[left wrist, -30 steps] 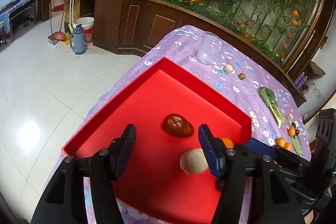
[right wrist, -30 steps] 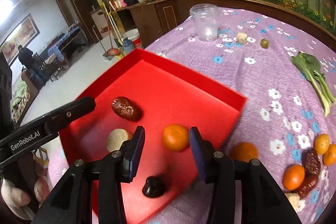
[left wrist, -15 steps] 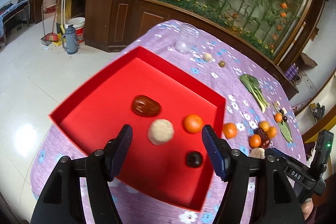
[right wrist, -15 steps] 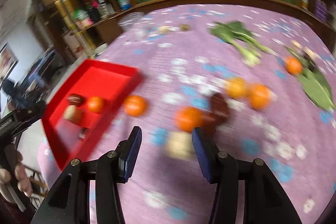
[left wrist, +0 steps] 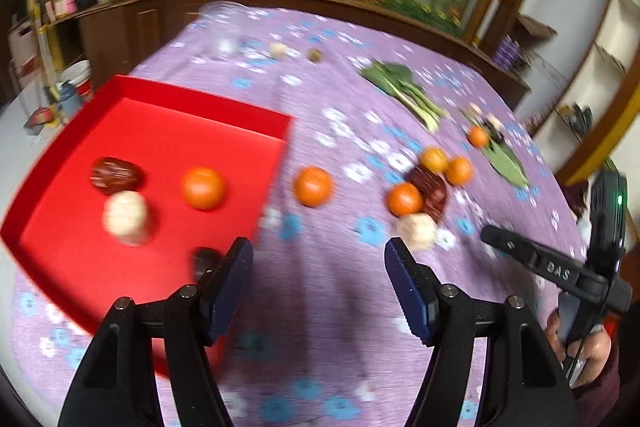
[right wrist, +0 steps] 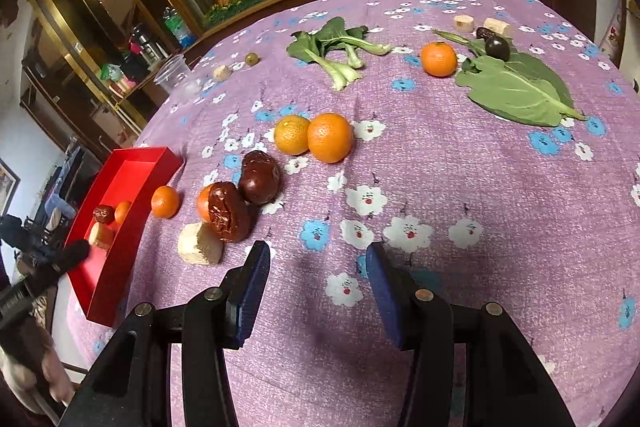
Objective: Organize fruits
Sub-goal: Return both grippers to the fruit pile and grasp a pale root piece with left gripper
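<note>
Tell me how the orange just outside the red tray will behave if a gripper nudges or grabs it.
The orange looks round and smooth, so a nudge would probably roll it across the flat tablecloth. It sits apart from the red tray, so nothing would stop it early. Its firm-looking skin should likely tolerate a gentle squeeze.

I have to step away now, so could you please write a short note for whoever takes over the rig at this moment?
Left hand-held gripper: open, empty, over the cloth beside the red tray; its jaws have just been opening.
Right hand-held gripper: open, empty, over bare cloth near the loose fruit.
Done: the tray holds an orange, a red date, a pale chunk and a small dark fruit, partly hidden.
Left: one orange beside the tray, an orange, two dates and a pale chunk in a cluster, two oranges together, one orange by the big leaf.
</note>
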### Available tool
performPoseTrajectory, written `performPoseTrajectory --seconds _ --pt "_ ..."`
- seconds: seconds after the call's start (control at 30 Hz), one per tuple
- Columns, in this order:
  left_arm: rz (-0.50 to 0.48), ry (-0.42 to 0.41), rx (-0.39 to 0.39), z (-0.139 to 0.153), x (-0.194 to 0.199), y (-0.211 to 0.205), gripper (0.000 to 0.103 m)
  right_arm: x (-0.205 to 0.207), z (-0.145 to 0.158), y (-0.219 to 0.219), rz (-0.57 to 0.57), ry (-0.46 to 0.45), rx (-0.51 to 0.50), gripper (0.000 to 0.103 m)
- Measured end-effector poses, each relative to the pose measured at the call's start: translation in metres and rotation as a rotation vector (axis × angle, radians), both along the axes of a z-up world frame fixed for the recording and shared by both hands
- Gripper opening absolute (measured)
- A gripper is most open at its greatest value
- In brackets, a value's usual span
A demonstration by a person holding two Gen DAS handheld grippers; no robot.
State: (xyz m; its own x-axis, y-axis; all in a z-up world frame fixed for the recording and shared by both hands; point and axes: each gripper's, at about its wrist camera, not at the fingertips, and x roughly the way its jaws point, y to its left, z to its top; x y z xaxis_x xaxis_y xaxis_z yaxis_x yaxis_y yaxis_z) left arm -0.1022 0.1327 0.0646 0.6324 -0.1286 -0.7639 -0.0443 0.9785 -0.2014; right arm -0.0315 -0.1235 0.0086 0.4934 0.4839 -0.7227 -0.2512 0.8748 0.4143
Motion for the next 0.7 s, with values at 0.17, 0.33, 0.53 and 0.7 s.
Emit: performPoseTrajectory --seconds 0.17,0.33,0.53,0.7 --pt "-0.07 0.04 0.015 -0.015 0.012 -0.03 0.068 0.004 0.0 0.006 0.02 -0.01 0.01 0.054" --pt "-0.124 0.033 0.044 -0.023 0.023 -0.051 0.067 0.016 0.0 0.001 0.0 -0.013 0.002 0.054" --pt "-0.143 0.025 0.052 -0.03 0.041 -0.065 0.053 0.042 0.004 0.005 -0.021 -0.036 -0.049 0.054" --pt "-0.167 0.025 0.036 -0.034 0.053 -0.072 0.053 0.067 0.0 0.018 -0.019 -0.042 -0.104 0.054"
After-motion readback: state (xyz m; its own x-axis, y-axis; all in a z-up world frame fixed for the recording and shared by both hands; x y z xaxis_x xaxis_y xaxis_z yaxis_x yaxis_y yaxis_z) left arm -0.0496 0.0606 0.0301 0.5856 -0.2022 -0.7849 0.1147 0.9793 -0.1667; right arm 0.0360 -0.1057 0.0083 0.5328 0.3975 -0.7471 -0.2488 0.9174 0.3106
